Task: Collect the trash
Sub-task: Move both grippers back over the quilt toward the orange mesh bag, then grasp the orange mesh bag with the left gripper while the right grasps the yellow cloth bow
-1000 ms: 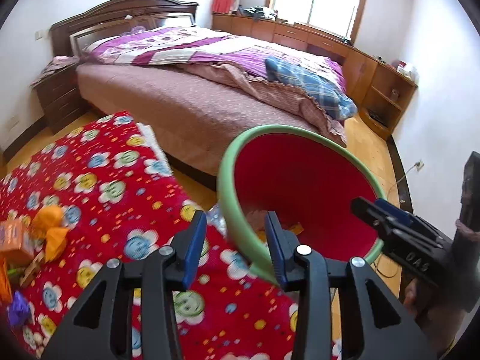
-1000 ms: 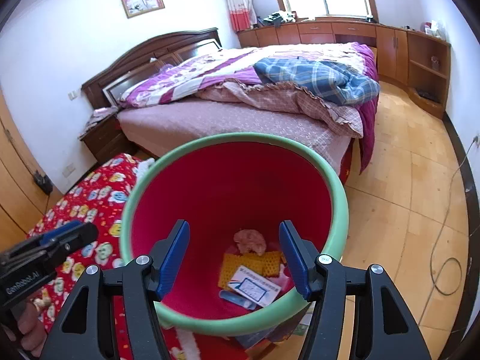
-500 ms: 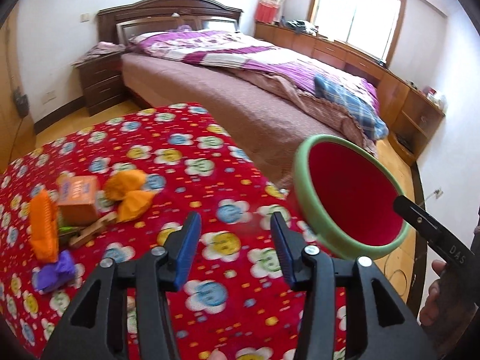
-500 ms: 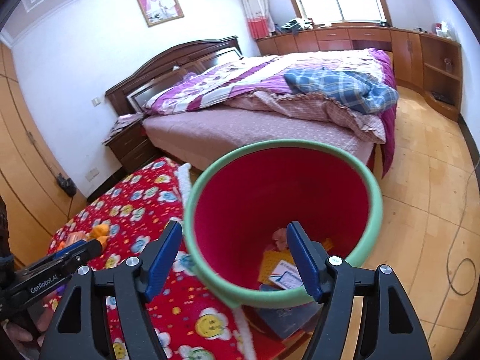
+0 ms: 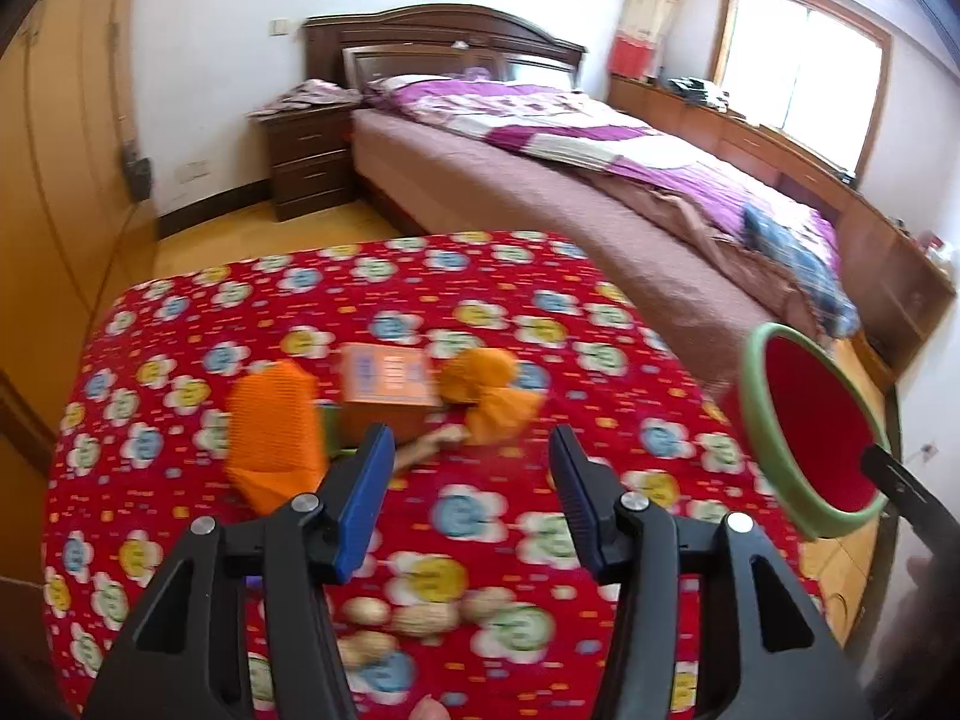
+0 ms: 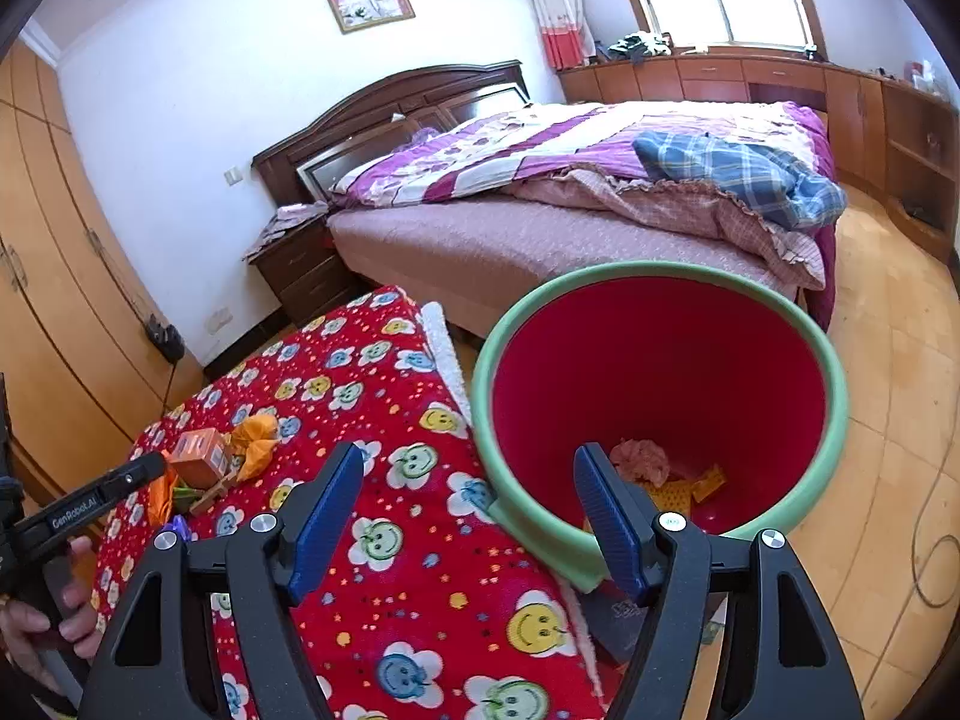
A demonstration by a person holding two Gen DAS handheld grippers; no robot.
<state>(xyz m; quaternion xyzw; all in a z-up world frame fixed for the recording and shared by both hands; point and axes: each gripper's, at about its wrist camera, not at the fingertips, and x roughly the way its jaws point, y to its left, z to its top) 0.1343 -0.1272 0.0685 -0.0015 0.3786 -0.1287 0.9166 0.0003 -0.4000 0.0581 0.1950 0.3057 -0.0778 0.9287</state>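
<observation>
On the table with the red flowered cloth (image 5: pixel 480 288) lie an orange box (image 5: pixel 387 381), a crumpled orange wrapper (image 5: pixel 486 390), a ridged orange piece (image 5: pixel 273 438) and some peanuts (image 5: pixel 408 618). My left gripper (image 5: pixel 470 450) hovers over the cloth just short of the box; its jaws are opening with nothing between them. The red bin with a green rim (image 6: pixel 660 270) stands on the floor by the table's corner. It holds a pink wad (image 6: pixel 642 459) and yellow scraps (image 6: pixel 678 492). My right gripper (image 6: pixel 468 462) is open and bare above the table's edge and the bin's near rim.
A bed (image 6: pixel 540 228) stands behind the table and the bin, with a dark nightstand (image 5: pixel 306 162) at its head. Wooden wardrobes (image 6: pixel 54 300) line the left wall. A cable (image 6: pixel 924 546) lies on the wood floor right of the bin. A hand (image 6: pixel 36 618) grips the left tool.
My left gripper swung left from the bin to the orange trash on the table, and its jaws widened. The right gripper drew back and left from the bin, with its jaws wider.
</observation>
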